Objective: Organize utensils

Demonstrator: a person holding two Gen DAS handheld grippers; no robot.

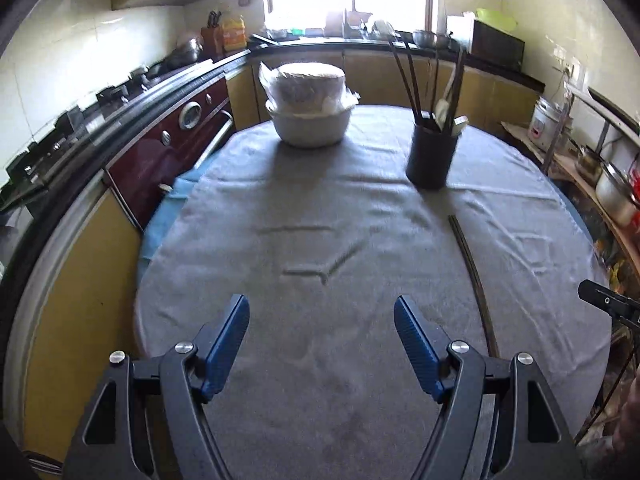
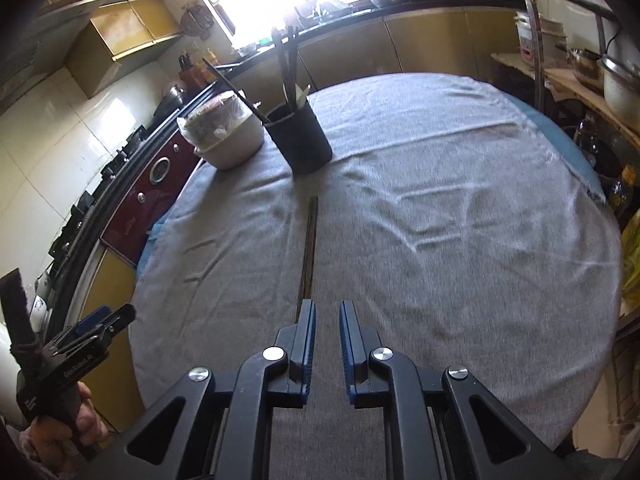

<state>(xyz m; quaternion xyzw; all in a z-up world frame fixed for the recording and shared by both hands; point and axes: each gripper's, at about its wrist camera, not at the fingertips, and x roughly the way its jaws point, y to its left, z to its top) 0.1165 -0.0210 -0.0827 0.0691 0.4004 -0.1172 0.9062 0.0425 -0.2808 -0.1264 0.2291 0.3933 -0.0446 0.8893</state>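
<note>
Left gripper point(image 1: 322, 322): jaws spread wide, blue pads well apart, nothing between them; hovers over bare grey cloth at the near side of the table

Right gripper point(image 2: 327, 322): jaws nearly together, a narrow gap left, nothing gripped; the near end of the chopsticks runs under its left fingertip, contact not discernible

Chopsticks point(image 2: 310, 240): one dark pair, lying flat and side by side on the cloth, pointing from the right gripper toward the holder, far end just short of it

Utensil holder point(image 1: 432, 156): black cylinder, upright on the far half of the table; contains dark chopsticks and pale spoons, handles leaning outward

Bowls point(image 1: 306, 108): pale stack, upper one wrapped in clear plastic, left of the holder, near it

Tablecloth point(image 1: 280, 208): grey, creased, over a round table; blue layer shows at the edges

Hand point(image 2: 64, 424): grasps the left gripper's handle, lower left of the right wrist view
</note>
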